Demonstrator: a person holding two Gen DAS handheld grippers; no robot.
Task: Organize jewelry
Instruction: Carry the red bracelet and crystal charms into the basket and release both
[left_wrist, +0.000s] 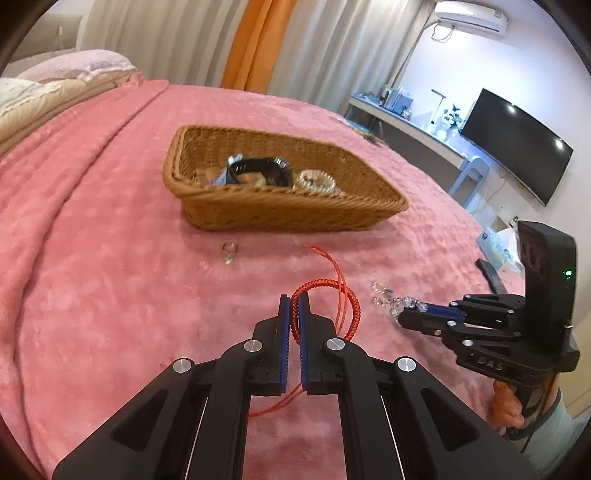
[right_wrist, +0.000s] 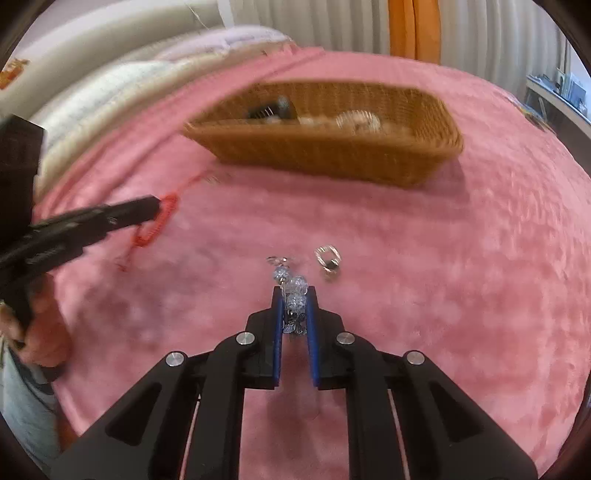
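Pink plush blanket covers the bed, with pale curtains and an orange drape behind it.

From the left wrist view, the left gripper has its jaws drawn narrow on the red braided bracelet, pinching one side of the coil between the blue pads; the rest of the loop stands out to the right of the tips, and thin red cords trail away toward the far side and back under the fingers.

To its right, the right gripper has its jaws pinched on a crystal bead earring. In the right wrist view the beads sit between the blue pads near the tips, and the earring's hook end reaches out past them over the blanket.

Just beside that, to the right in the right wrist view, a small ring lies on the blanket. Another small ring lies farther off, near the front wall of the wicker basket.

That basket sits at the far side of the bed. Inside it are a black watch and a clear coiled bracelet, side by side.
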